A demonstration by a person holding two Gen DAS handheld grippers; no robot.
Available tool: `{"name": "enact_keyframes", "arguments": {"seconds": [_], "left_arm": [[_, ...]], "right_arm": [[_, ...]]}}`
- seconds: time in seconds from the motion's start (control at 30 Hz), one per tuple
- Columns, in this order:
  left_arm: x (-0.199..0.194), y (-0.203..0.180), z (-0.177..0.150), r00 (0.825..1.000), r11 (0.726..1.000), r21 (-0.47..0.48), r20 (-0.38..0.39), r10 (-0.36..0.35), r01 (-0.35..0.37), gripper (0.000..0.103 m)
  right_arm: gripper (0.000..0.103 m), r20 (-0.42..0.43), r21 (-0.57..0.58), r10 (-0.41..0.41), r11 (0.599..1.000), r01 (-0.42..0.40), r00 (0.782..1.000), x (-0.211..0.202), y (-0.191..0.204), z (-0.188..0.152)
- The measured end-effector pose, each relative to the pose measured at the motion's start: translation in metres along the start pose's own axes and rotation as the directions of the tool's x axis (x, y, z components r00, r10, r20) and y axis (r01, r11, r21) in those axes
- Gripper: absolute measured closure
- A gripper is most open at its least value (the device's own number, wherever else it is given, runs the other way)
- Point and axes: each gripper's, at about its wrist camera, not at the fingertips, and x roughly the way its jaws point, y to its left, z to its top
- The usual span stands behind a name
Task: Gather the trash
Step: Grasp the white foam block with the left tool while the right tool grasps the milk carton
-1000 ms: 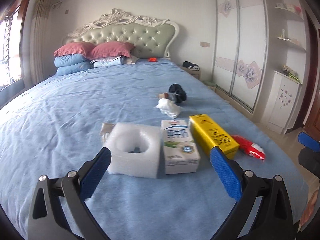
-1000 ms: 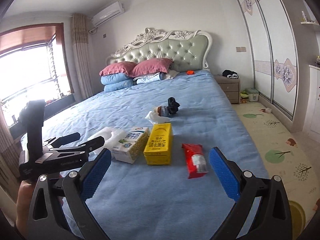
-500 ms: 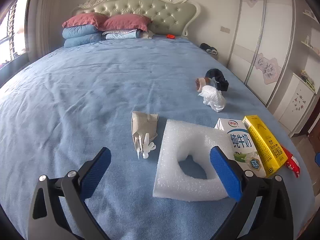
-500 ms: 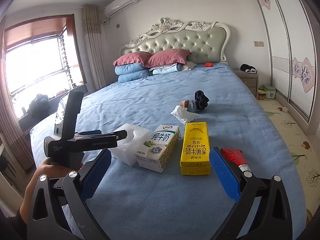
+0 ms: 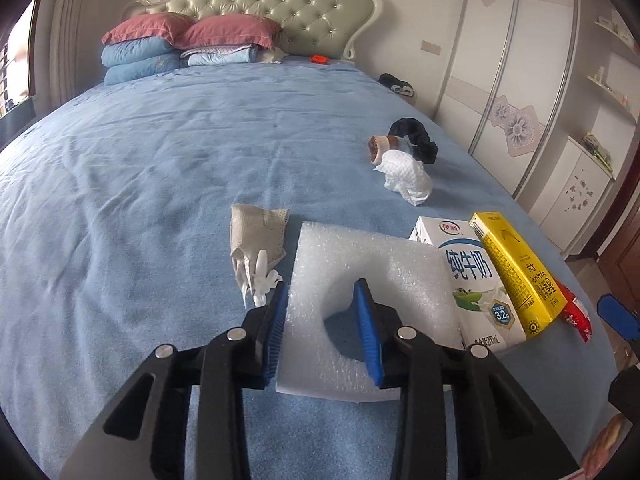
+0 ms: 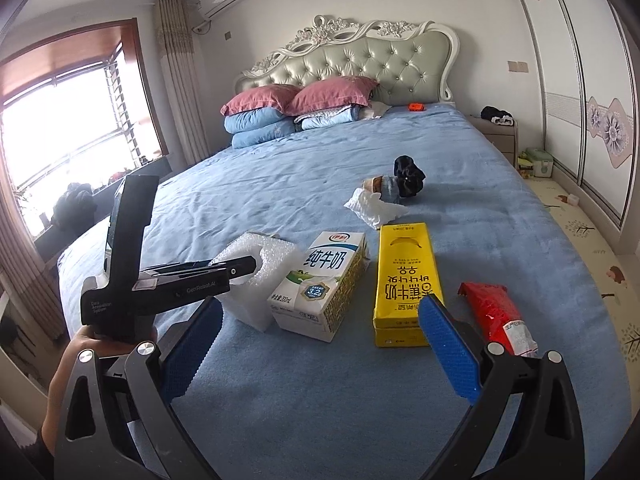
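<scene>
Since a second ago the left claw (image 5: 322, 330) has swung across from the cartons to the white foam block (image 5: 372, 304) and its jaws are closing on that block's near left wall, 1 blue pad outside the edge, the other down in the round hole. That hole gives a thin, soft wall to pinch, which I judge is why it went in there rather than spanning the whole slab. The foam lies flat on the blue bed (image 5: 160, 160), touching the milk carton (image 5: 476, 284), with the yellow carton (image 5: 516, 272) and a red wrapper (image 6: 498, 316) further right. A crumpled tissue (image 5: 406, 176) lies well up the bed. The right claw (image 6: 320, 344) hangs wide open and empty before the cartons, probably lined up for the yellow 1.
</scene>
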Motion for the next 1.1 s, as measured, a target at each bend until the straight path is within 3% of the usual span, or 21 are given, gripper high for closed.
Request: {"name": "enact_keyframes", "arguments": {"seconds": [0.17,0.3,0.4,0.53,0.7,0.77,0.83,1.1], "left_arm": [[-0.018,0.012,-0.005,0.996,0.996,-0.044,0.040,-0.079,0.081,0.072],[-0.040,0.026,-0.007,0.991,0.991,-0.088,0.095,-0.089,0.097,0.072],[-0.056,0.033,-0.006,0.988,0.990,-0.105,0.132,-0.076,0.090,0.072],[-0.067,0.035,-0.004,0.986,0.992,-0.092,0.156,-0.067,0.082,0.072],[-0.069,0.035,-0.004,0.985,0.992,-0.091,0.161,-0.067,0.082,0.072],[-0.070,0.036,-0.004,0.984,0.992,-0.091,0.162,-0.067,0.083,0.072],[-0.071,0.037,-0.004,0.984,0.992,-0.094,0.164,-0.069,0.085,0.072],[-0.090,0.041,0.000,0.976,0.985,-0.122,0.194,-0.095,0.120,0.072]], "right_arm": [[0.008,-0.028,-0.018,0.001,1.000,-0.001,1.000,0.010,0.010,-0.003],[0.008,-0.036,-0.036,0.010,0.999,-0.011,0.999,0.018,0.021,0.000],[0.009,-0.084,-0.051,-0.071,0.996,0.066,0.994,0.035,0.029,0.004],[0.016,-0.132,-0.070,-0.159,0.986,0.151,0.978,0.062,0.033,0.009],[0.020,-0.190,-0.091,-0.190,0.980,0.176,0.963,0.089,0.038,0.010],[0.033,-0.203,-0.099,-0.216,0.975,0.199,0.955,0.096,0.037,0.010],[0.043,-0.229,-0.085,-0.214,0.976,0.199,0.950,0.100,0.032,0.009],[0.045,-0.123,0.004,-0.077,0.997,0.078,0.989,0.051,0.017,0.012]]}}
